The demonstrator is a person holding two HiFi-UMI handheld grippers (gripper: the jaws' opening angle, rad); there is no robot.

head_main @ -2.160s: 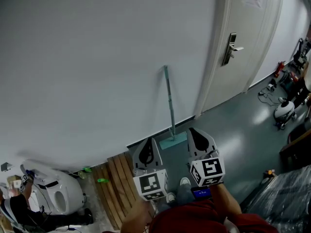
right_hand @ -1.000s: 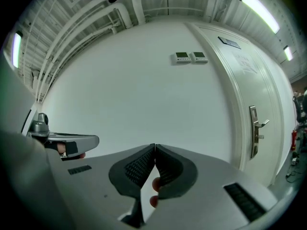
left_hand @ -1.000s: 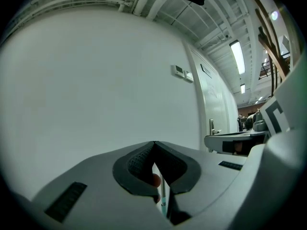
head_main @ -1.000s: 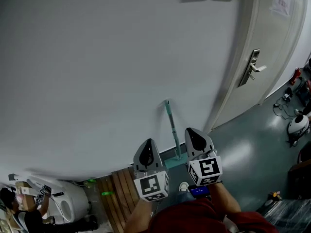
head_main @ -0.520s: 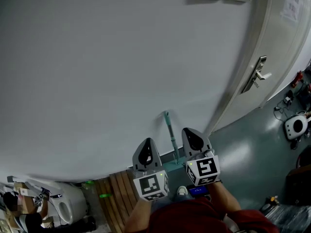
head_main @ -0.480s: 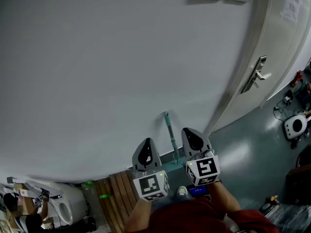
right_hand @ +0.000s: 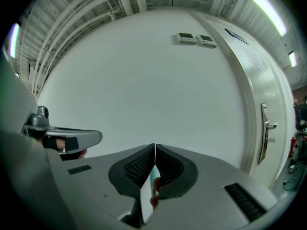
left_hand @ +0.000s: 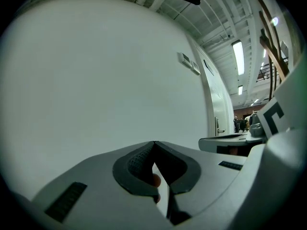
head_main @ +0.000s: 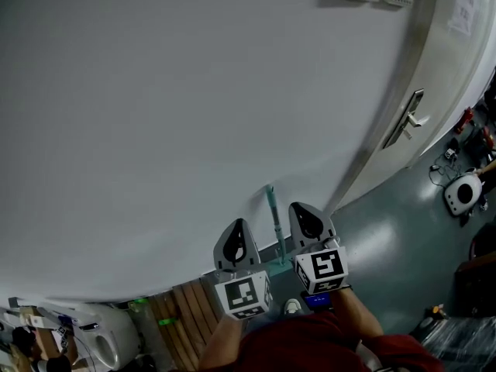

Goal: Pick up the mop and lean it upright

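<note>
Left of the mop (head_main: 273,219), the left hand-held gripper (head_main: 236,231) is clenched on nothing. The mop leans upright against the wall (head_main: 155,130). Right of the mop, the right hand-held gripper (head_main: 304,215) is clenched too, empty. The lean looks done, so it is best to draw back straight and not brush the handle.

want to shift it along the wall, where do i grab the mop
Probably the mop by its thin teal handle, upper half. It stands nearly upright against the wall, so come level from the room side, jaws either side of it. The right gripper looks nearer, but is shut.
</note>
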